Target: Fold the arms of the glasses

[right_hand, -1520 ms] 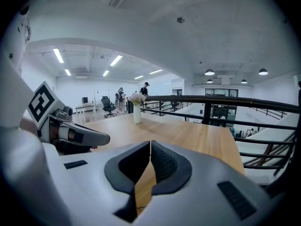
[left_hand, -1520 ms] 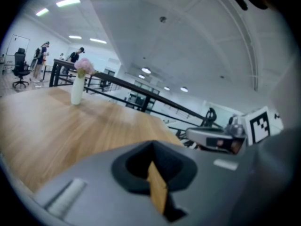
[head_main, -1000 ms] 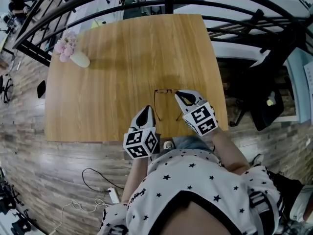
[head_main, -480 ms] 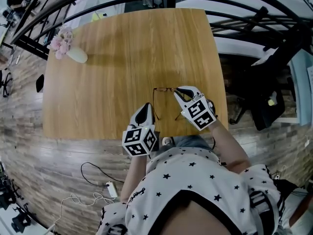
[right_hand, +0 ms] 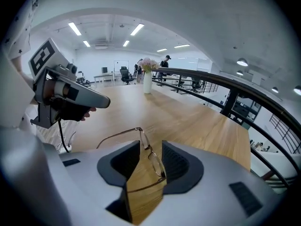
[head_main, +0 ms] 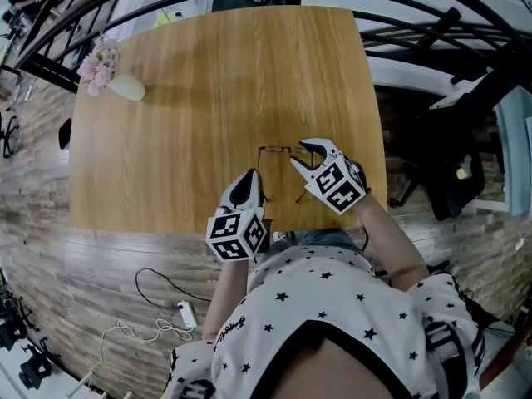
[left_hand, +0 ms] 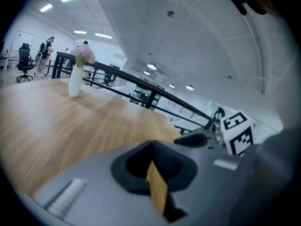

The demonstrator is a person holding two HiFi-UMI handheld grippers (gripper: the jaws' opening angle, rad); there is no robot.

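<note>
The glasses point(head_main: 275, 148) lie open on the wooden table point(head_main: 208, 98), close to its near edge. Their front faces away from the person and both arms trail back toward them. The right gripper point(head_main: 301, 153) points down over the right end of the front. Its jaws have just been opening and now stand spread, with a lens and the hinge corner in the gap between them and the pads not yet pressing. This looks like a set-up to steady the front so the glasses will not skid when an arm is swung in. The left gripper point(head_main: 247, 183) has its jaws pressed together on nothing and sits low, just beside the tip of the left arm. It probably serves as a blunt pusher to sweep that arm across. A vase point(head_main: 129, 91) of flowers stands well apart at the far left corner.
</note>
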